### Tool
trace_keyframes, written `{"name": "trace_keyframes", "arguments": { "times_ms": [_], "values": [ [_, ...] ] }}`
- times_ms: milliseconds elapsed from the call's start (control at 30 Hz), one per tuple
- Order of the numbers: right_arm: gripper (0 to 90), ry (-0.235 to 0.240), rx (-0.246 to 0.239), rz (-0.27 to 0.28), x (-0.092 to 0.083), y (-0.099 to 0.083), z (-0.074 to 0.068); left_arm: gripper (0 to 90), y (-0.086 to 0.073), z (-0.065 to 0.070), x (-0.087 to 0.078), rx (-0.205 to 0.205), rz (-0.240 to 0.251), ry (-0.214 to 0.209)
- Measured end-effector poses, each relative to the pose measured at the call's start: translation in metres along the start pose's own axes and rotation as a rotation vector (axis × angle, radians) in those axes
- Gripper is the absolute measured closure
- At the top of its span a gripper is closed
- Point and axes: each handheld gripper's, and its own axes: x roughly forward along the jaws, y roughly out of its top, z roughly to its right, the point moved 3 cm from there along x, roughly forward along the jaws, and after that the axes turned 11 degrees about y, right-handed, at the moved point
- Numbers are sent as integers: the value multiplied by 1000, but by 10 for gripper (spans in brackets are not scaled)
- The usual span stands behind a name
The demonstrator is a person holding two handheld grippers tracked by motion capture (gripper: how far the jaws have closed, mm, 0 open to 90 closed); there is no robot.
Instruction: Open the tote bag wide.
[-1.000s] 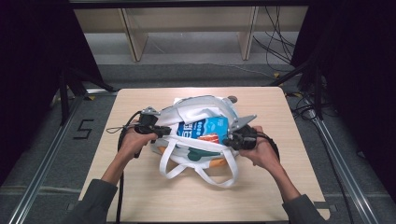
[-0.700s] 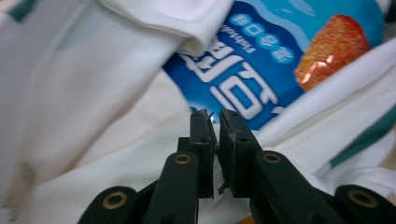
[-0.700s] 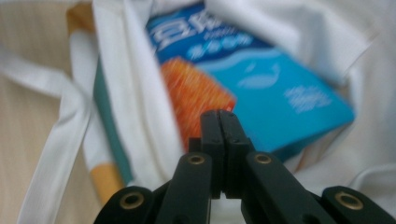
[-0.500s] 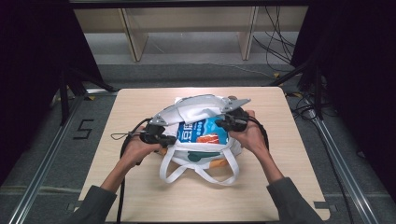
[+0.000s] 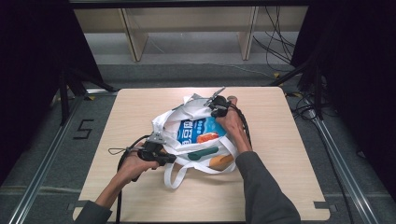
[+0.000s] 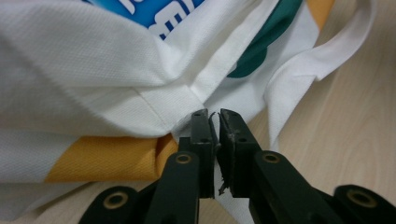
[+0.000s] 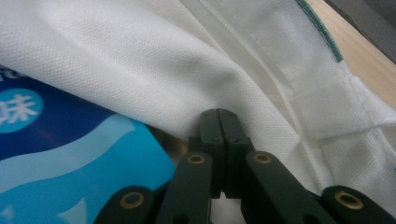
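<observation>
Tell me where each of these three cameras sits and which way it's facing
High view: above the table's near side, looking forward and down; both forearms, left hand-held gripper, right hand-held gripper.
Left gripper view: on that gripper, along its jaws pinching a fabric fold.
Right gripper view: on that gripper, jaws shut against cloth.
All share the white bag.

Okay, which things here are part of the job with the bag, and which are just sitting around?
In the job:
- white tote bag, printed blue, green and orange
- its handle loops
- left tool, shut on the bag fabric
- right tool, shut on the bag's far edge

Just about:
- wooden table
- shelf legs behind it
- floor cables
</observation>
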Motion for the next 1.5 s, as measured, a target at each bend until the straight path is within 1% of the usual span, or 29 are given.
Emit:
{"name": "trace_keyframes", "arguments": {
  "times_ms": [100,133,200,267,300,333,367,400,433,500,533,567,667,733,767,800,833,900,933,1000,1067,1200,1233,1300,1333,1367,1400,1433,1500],
  "values": [
    [900,9,-4,51,-18,2,-3,810,11,1,-15,-13,51,4],
    [900,25,7,66,-27,2,-6,808,18,1,-22,0,76,8],
    [900,46,10,145,-44,-1,-10,803,26,1,-30,-12,107,18],
    [900,51,14,184,-56,-5,-14,796,36,-4,-36,-16,142,32],
    [900,55,16,174,-65,-10,-15,794,40,-7,-37,-38,151,49],
    [900,52,21,161,-72,-14,-17,793,44,-10,-38,-37,163,54],
    [900,55,-3,172,-76,-17,-15,793,48,-16,-39,-65,180,85],
    [900,42,-24,195,-81,-21,-14,789,52,-22,-40,-69,196,116],
    [900,35,-2,183,-86,-25,-15,786,55,-29,-40,-79,209,144],
    [900,37,-3,176,-90,-34,-16,780,60,-39,-37,-123,226,181],
    [900,31,-8,178,-89,-37,-17,780,60,-47,-36,-126,211,194],
    [900,23,-6,158,-88,-43,-18,781,61,-53,-31,-167,218,210],
    [900,2,-24,93,-81,-58,-18,785,54,-73,-15,-154,137,297],
    [900,-23,-18,66,-73,-67,-15,793,44,-86,-4,-127,49,346],
    [900,-17,-12,53,-70,-72,-12,796,39,-92,1,-150,35,347],
    [900,-4,4,42,-67,-77,-9,805,36,-95,3,-196,58,328],
    [900,-2,7,62,-64,-80,-7,811,35,-98,1,-230,79,297],
    [900,21,37,77,-70,-82,-7,806,37,-97,-4,-256,108,277],
    [900,25,42,114,-73,-81,-8,797,39,-95,-6,-256,119,281],
    [900,33,47,142,-83,-76,-14,778,43,-90,-12,-233,139,275],
    [900,27,-30,191,-94,-67,-21,770,47,-81,-16,-216,165,259],
    [900,78,-71,219,-104,-59,-45,747,51,-65,-17,-178,179,229],
    [900,97,-73,222,-104,-59,-50,746,50,-62,-17,-160,171,212],
    [900,119,-91,209,-104,-62,-61,740,50,-57,-13,-174,178,203],
    [900,120,-102,204,-103,-64,-63,739,49,-57,-13,-160,166,202],
    [900,130,-98,192,-102,-66,-65,739,48,-55,-10,-177,173,194],
    [900,154,-97,173,-100,-70,-68,739,46,-55,-10,-156,158,188],
    [900,159,-122,172,-97,-73,-70,739,45,-55,-9,-169,164,183],
    [900,184,-101,145,-97,-80,-74,739,43,-54,-7,-182,170,178]
  ]
}}
